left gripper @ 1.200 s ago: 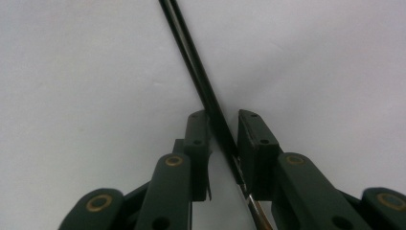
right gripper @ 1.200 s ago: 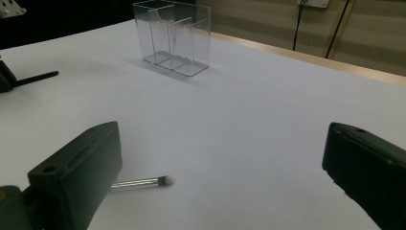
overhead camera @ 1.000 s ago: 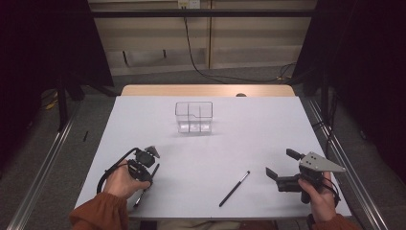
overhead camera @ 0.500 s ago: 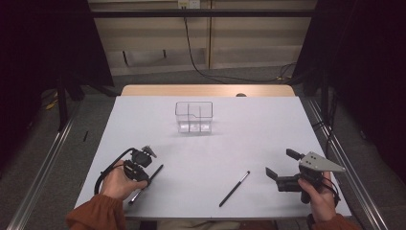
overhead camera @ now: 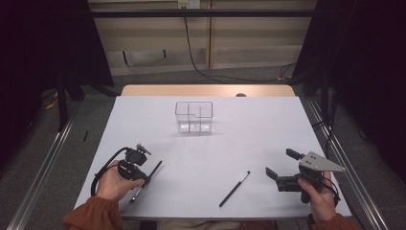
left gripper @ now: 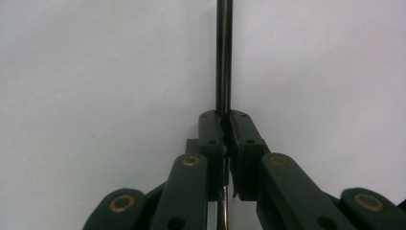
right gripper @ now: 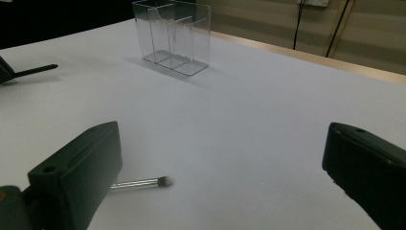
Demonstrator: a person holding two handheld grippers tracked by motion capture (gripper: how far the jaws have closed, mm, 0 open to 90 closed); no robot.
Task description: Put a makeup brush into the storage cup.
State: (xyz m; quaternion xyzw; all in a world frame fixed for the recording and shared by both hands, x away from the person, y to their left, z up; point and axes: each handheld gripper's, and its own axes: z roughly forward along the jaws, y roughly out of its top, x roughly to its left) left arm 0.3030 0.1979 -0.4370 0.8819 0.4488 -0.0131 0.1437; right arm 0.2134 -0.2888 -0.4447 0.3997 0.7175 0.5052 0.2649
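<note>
Item — my left gripper (overhead camera: 143,173): jaws clamped tight on a thin black makeup brush (left gripper: 223,57), low over the near-left of the white table (overhead camera: 268,134).

Item — my right gripper (overhead camera: 278,168): jaws spread wide, nothing between them, at the near-right.

Item — second brush (overhead camera: 234,188): flat on the table between my grippers.

Item — clear divided organizer (overhead camera: 194,116): upright, farther back, centre.

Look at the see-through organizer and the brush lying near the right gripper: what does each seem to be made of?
Organizer: probably clear acrylic or similar hard plastic, glossy; its partitions and the table show through the walls.
Brush: shiny silver ferrule, likely metal; the soft pale tip looks like bristle. Its handle is dark; plastic or wood, cannot tell.
</note>
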